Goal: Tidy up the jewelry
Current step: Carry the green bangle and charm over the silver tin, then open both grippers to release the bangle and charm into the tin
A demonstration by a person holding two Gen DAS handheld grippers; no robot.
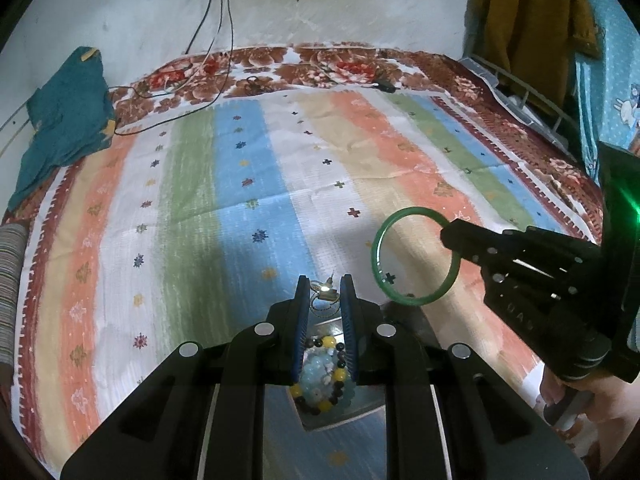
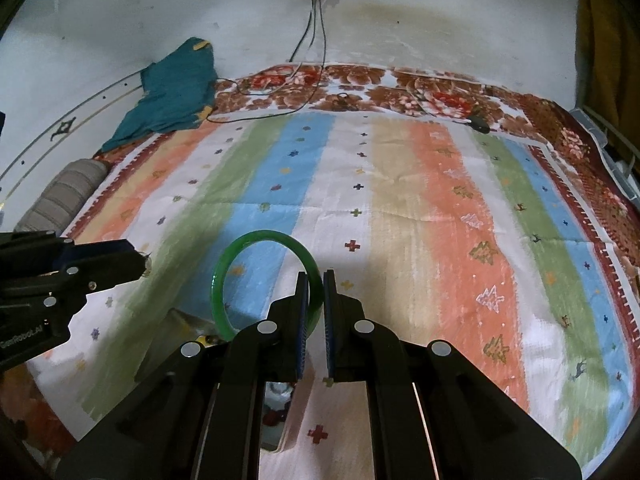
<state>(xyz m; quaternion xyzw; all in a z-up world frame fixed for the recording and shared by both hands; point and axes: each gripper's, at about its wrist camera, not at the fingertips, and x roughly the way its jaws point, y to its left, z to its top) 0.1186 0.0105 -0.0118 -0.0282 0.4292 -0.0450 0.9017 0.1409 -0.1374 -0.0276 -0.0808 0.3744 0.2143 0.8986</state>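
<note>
My right gripper (image 2: 315,276) is shut on a green bangle (image 2: 224,280), held upright above the striped bedspread; the bangle also shows in the left wrist view (image 1: 378,240) at the right gripper's tip (image 1: 450,236). My left gripper (image 1: 325,280) holds a small gold earring or pendant with thin hoops (image 1: 325,294) between its narrowly parted fingers. Under it a jewelry box (image 1: 352,412) holds bead bracelets, yellow-and-black (image 1: 328,342) and pale blue (image 1: 316,378). The left gripper shows at the left of the right wrist view (image 2: 138,260).
A striped bedspread (image 1: 240,184) covers the bed. A teal cloth (image 1: 64,120) lies at the far left, with black cables (image 1: 180,96) along the far edge. A brown garment (image 1: 528,20) hangs at the far right. A grey pillow (image 2: 60,196) lies left.
</note>
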